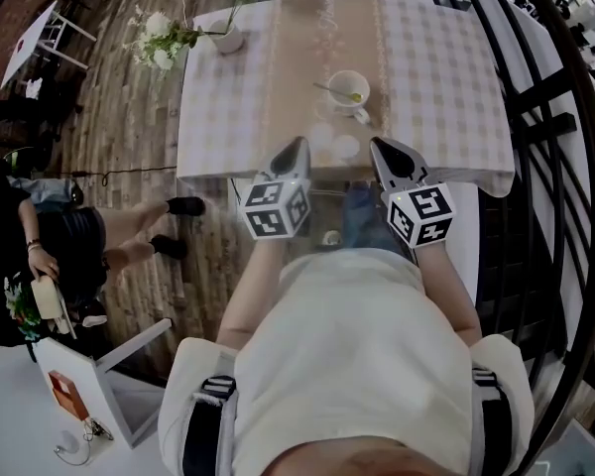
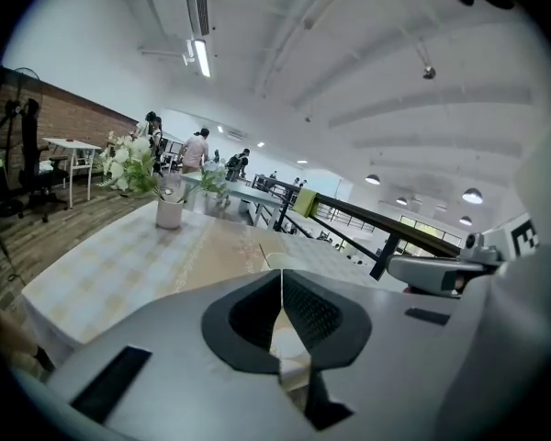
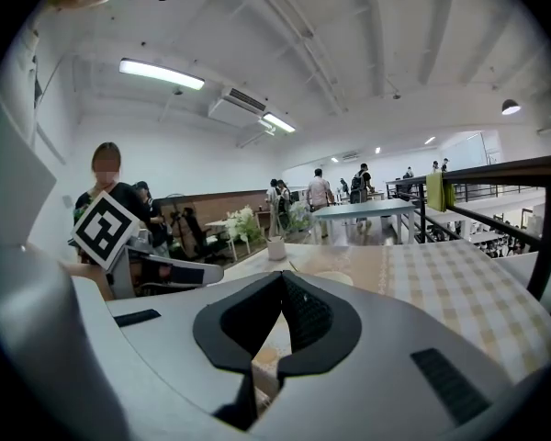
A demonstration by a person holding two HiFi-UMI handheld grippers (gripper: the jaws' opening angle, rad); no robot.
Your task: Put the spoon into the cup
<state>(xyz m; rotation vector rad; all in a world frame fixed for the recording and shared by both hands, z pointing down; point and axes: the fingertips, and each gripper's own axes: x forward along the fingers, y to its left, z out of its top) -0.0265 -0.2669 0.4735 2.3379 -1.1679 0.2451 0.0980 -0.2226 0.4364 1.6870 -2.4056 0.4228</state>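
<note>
Wearer's pale shirt (image 1: pixel 352 355) is filling the bottom of the head view. Just beyond it, the left gripper (image 1: pixel 299 145) and right gripper (image 1: pixel 378 147) are hovering side by side at the near edge of the table (image 1: pixel 228 107) — both with jaws pressed together, gripping nothing. The spoon (image 1: pixel 337 93) is resting in the cup (image 1: pixel 350 76) farther up the table, its handle apparently leaning over the left rim — small at this range.

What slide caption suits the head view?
The spoon sits in the cup on the checked table; left gripper and right gripper, both shut and empty, hover at its near edge.
</note>
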